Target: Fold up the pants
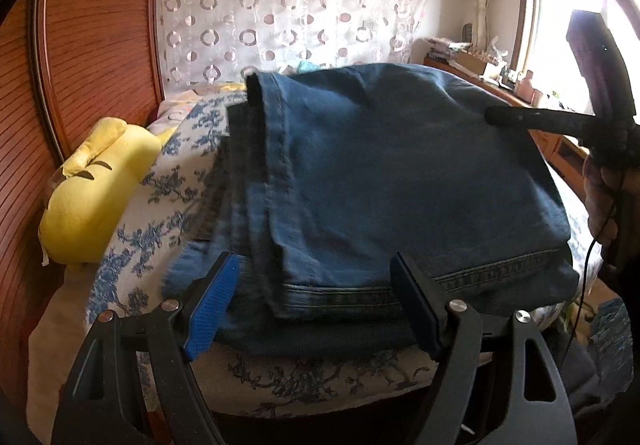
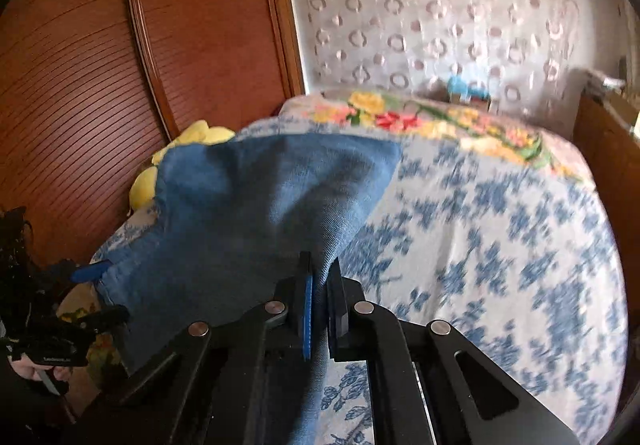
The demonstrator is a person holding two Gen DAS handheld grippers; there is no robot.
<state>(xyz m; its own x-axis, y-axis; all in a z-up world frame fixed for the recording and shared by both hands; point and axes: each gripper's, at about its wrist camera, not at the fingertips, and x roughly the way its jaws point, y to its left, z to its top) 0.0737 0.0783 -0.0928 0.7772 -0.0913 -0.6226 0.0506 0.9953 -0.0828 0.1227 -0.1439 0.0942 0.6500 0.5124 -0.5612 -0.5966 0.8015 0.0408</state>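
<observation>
Blue denim pants (image 1: 392, 181) lie folded in layers on the bed, hems and seams toward me in the left wrist view. My left gripper (image 1: 316, 309) is open, its fingers either side of the near folded edge, not clamped. My right gripper (image 2: 322, 305) is shut on a corner of the pants (image 2: 256, 221) and holds that part lifted above the bed. The right gripper also shows at the right of the left wrist view (image 1: 496, 115), and the left gripper at the lower left of the right wrist view (image 2: 96, 291).
The bed carries a white cover with blue flowers (image 2: 500, 245) and a floral blanket (image 2: 440, 121) at the far end. A yellow plush toy (image 1: 92, 189) lies at the left against a wooden wardrobe (image 1: 92, 25). A cluttered wooden desk (image 1: 480, 73) stands under the window.
</observation>
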